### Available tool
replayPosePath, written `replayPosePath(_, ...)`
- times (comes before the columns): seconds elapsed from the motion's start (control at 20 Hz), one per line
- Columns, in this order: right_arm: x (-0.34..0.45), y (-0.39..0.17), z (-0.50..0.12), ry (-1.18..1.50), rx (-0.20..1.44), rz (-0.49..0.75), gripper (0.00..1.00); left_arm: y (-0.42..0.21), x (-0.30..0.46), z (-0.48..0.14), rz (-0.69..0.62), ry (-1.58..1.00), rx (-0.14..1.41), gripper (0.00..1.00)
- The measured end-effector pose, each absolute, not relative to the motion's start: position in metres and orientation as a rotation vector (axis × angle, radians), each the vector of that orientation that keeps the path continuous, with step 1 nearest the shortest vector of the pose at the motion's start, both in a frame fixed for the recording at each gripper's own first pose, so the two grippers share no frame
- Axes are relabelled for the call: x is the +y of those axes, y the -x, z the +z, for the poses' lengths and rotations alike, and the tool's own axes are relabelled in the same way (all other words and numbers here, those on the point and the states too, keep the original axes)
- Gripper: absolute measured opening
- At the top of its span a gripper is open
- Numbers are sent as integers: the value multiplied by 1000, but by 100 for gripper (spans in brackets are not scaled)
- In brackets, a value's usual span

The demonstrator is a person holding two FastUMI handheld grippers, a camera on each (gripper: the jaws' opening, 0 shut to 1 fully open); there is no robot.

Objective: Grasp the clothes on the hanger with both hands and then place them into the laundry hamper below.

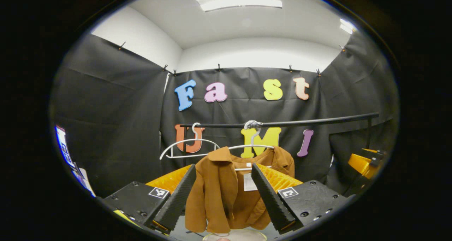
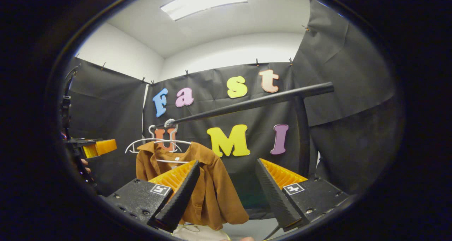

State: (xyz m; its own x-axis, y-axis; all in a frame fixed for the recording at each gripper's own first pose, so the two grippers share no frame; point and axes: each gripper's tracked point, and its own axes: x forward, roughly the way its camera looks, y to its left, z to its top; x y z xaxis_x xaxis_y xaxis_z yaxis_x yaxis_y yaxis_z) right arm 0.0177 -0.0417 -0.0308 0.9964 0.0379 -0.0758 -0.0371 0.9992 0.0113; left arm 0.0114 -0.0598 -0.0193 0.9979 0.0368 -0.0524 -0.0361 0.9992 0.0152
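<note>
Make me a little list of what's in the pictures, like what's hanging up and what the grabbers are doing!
hanging up: brown jacket on a white hanger
rail: black bar, with a second, empty hanger beside it
left gripper: open, jacket seen between its fingers, not gripped
right gripper: open, jacket toward its left
hamper: pale rim below the jacket, hard to tell

In the left gripper view, the left gripper's own fingers (image 1: 183,195) hide the brown jacket's (image 1: 220,191) side edges, and the pale hamper rim (image 1: 235,235) below is cut off by the picture's edge. In the right gripper view, the other gripper (image 2: 95,147) is cropped at the left edge, its jaw state unreadable.
</note>
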Motion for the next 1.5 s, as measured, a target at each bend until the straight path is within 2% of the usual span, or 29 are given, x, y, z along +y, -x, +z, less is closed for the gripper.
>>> replayPosePath(0.4,8,-44,-64,23,124,-5,99,-38,-22,-42,-30,-6,79,100)
replayPosePath(0.45,16,-47,-69,21,134,-5,99,-40,-17,-48,-36,-2,91,97)
replayPosePath(0.55,29,-55,-79,18,155,-14,100,-42,-9,-62,-47,19,121,100)
replayPosePath(0.65,43,-61,-90,10,178,-18,99,-44,-6,-73,-71,47,146,92)
replayPosePath(0.7,50,-65,-95,6,191,-20,100,-43,-5,-80,-85,64,162,100)
replayPosePath(1.1,77,-76,-133,18,286,-77,100,-51,-14,-116,-225,108,231,100)
replayPosePath(1.3,82,-91,-143,25,312,-61,100,-56,-26,-127,-243,131,252,100)
replayPosePath(1.35,83,-96,-147,25,315,-52,100,-59,-29,-129,-241,132,252,92)
replayPosePath(1.4,84,-102,-149,22,317,-39,100,-60,-31,-132,-236,130,257,100)
replayPosePath(1.5,83,-117,-152,13,316,-19,100,-65,-38,-136,-226,122,263,100)
